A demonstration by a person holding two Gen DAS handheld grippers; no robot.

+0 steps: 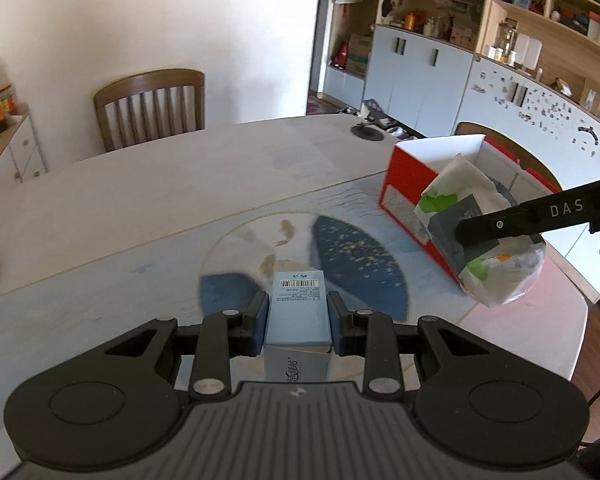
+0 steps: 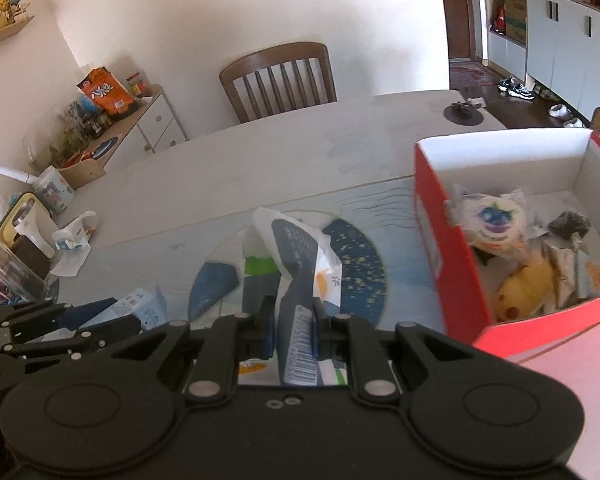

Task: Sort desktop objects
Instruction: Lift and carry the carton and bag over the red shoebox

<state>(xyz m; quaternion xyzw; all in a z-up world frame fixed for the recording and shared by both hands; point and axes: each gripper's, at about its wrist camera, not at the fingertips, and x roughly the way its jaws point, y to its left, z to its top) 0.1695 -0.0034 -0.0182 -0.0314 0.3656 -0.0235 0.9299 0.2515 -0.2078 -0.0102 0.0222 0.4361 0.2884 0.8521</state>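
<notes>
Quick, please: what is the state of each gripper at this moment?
Left gripper: closed on the small light-blue carton.
Right gripper: closed on the white plastic packet.

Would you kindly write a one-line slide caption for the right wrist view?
Right gripper clamps a crumpled wipes packet above the mat, beside the red box holding toys.

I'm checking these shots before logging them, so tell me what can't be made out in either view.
- Small blue box, left wrist view: its near end is hidden behind the left tool; the print is too small to read.
- Soft packet, right wrist view: its lower part is hidden by the right tool; contents unclear.
- Red box, right wrist view: near corner cut off by the frame edge; the toys inside are blurred.
</notes>
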